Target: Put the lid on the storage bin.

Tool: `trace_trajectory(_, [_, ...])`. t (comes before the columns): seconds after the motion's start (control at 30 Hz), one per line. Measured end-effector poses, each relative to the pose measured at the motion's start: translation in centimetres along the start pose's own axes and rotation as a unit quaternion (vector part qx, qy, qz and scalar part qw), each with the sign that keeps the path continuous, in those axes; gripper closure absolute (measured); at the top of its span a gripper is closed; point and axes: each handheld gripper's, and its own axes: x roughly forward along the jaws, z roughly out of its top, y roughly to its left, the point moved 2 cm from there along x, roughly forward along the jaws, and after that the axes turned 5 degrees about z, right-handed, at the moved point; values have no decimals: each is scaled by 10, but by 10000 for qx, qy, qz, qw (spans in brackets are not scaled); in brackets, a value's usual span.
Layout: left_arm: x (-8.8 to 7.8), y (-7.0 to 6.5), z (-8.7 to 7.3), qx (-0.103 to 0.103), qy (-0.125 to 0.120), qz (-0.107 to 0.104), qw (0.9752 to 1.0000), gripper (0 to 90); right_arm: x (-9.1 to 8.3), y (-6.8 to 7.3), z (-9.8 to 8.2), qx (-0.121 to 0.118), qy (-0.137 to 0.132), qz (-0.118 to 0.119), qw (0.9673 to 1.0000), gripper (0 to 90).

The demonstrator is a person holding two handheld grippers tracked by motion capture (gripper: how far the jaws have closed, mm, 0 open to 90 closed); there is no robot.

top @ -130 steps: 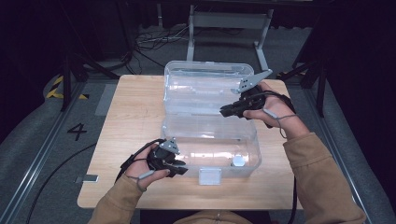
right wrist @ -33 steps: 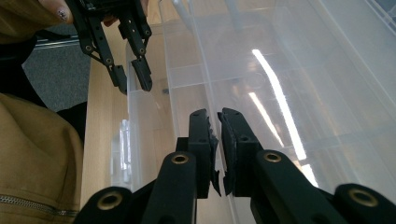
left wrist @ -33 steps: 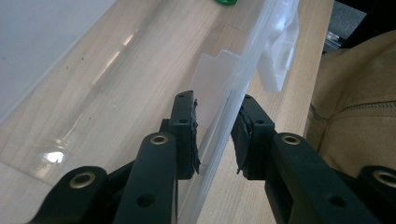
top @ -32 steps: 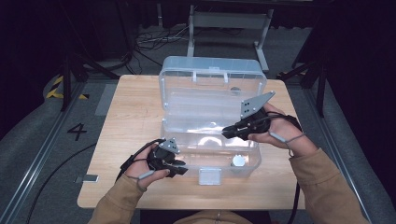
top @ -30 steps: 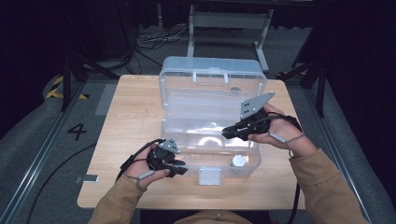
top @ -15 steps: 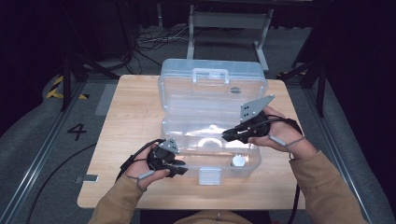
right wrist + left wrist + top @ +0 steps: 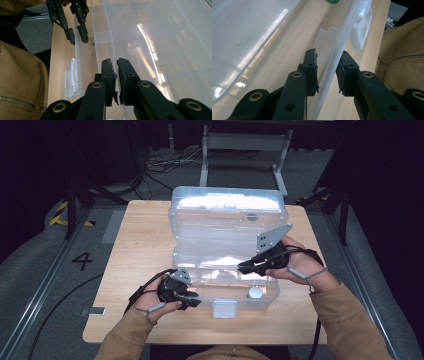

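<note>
Wooden table point(image 7: 140, 245), grey floor point(image 7: 45, 270) marked "4" point(image 7: 82, 261), metal frame point(image 7: 245, 142).

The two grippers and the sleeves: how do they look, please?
Both the left gripper and the right gripper are black, each with two jaws, brass-ringed holes and a grey three-cornered plate on top. Black cables trail from them. The sleeves are tan.

The green thing point(image 7: 334, 1) inside the clear box point(image 7: 225, 245) is clipped by the top edge in the left gripper view — can't make out what it is. From above, the lid's glare blurs the contents, and the round grey piece point(image 7: 256, 293) is too small to name.
</note>
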Motion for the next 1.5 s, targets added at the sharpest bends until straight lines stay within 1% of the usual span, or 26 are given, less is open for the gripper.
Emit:
trace_trajectory(0.17, [0,0,0,6,-11,-4,10000,717,1,1,-1,-29,21,10,10000,872])
trace_trajectory(0.33, [0,1,0,-25,-30,4,10000,713,2,2,-1,-25,54,45,10000,880])
trace_trajectory(0.43, [0,0,0,-20,8,16,10000,694,2,3,-1,-77,68,23,9999,883])
trace_trajectory(0.47, [-1,0,0,-48,-14,14,10000,678,2,3,-1,-86,67,15,9999,884])
trace_trajectory(0.53, [-6,-2,2,-48,-125,-19,9999,661,2,3,-2,-95,60,12,9999,885])
trace_trajectory(0.63, [-16,-4,5,-50,-291,-5,9996,654,2,3,-2,-123,68,-6,9999,885])
trace_trajectory(0.67, [-16,-4,5,-50,-291,-5,9996,651,2,3,-2,-123,68,-6,9999,885])
trace_trajectory(0.83, [-35,-5,10,-92,-570,64,9983,616,2,3,-2,-104,62,-17,9999,885])
trace_trajectory(0.87, [-39,-5,11,-126,-648,93,9978,617,1,3,-2,-110,60,-21,9999,885])
trace_trajectory(0.9, [-44,-5,12,-178,-787,107,9967,627,1,3,-2,-110,49,-36,9999,885])
trace_trajectory(0.97, [-52,-5,14,-231,-955,108,9951,671,1,3,-2,-112,54,-29,9999,885])
trace_trajectory(1.0, [-56,-4,15,-263,-1050,131,9940,671,1,3,-2,-112,54,-29,9999,885])
trace_trajectory(1.07, [-63,-3,16,-335,-1232,165,9917,689,1,3,-2,-114,58,-34,9999,884])
trace_trajectory(1.13, [-69,-2,17,-457,-1459,207,9880,703,1,3,-2,-110,57,-40,9999,885])
trace_trajectory(1.17, [-71,-2,17,-484,-1518,215,9870,721,1,3,-2,-109,54,-42,9999,885])
trace_trajectory(1.2, [-71,-2,17,-484,-1518,215,9870,727,1,3,-2,-109,53,-44,9999,884])
trace_trajectory(1.27, [-75,0,19,-553,-1657,256,9843,737,1,3,-2,-100,49,-40,9999,884])
trace_trajectory(1.33, [-78,0,20,-607,-1750,297,9822,752,2,4,-2,-97,48,-47,9999,884])
trace_trajectory(1.4, [-82,2,21,-698,-1881,361,9790,763,2,4,-2,-98,41,-50,9999,883])
trace_trajectory(1.43, [-84,2,22,-732,-1903,403,9782,762,2,4,-2,-93,36,-48,9999,883])
trace_trajectory(1.47, [-85,3,22,-764,-1916,495,9772,759,2,4,-3,-97,31,-47,9999,883])
trace_trajectory(1.5, [-87,4,22,-800,-1945,527,9762,760,2,4,-3,-96,27,-54,9999,883])
